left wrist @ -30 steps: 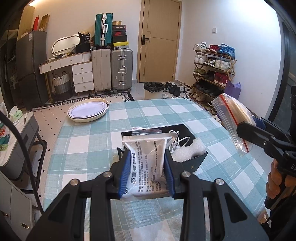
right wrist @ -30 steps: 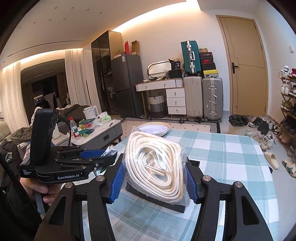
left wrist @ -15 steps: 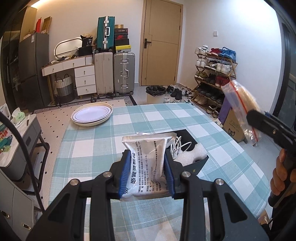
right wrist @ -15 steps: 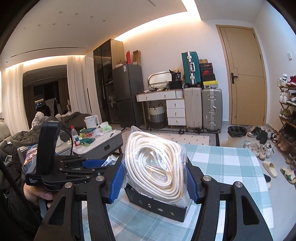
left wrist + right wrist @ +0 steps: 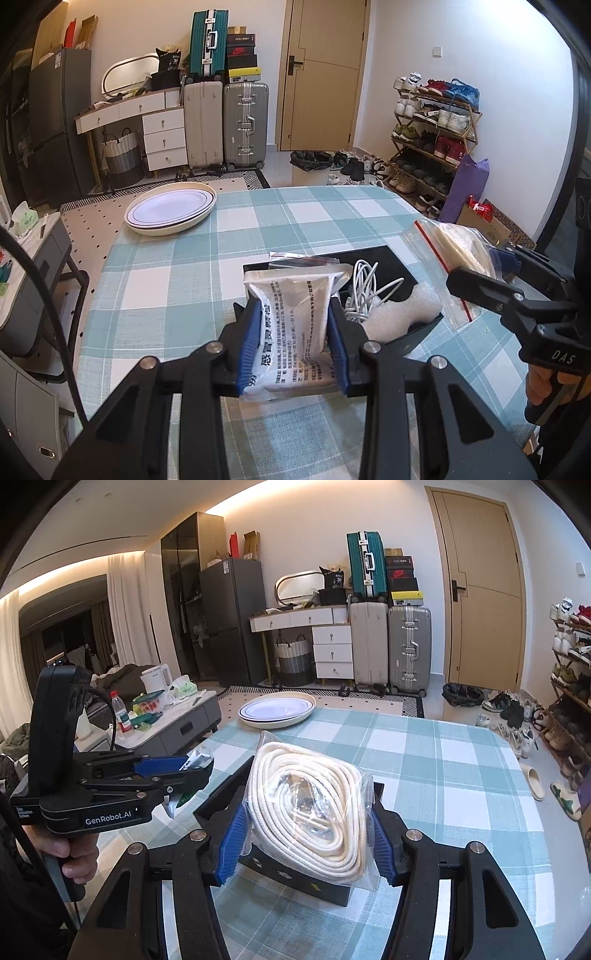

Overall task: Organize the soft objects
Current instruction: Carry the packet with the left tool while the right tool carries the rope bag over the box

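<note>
Right wrist: coiled white rope [image 5: 308, 808] bagged in clear plastic, claw-pinched.

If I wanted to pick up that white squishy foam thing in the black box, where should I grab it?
Grab the white foam around its middle, coming straight down from above. It lies flat in the open-topped black box, so the top is the only free side. Its middle looks a bit narrower than its lumpy ends, so fingers would probably fit there. Keep clear of the white cable tangled just beside it.
</note>
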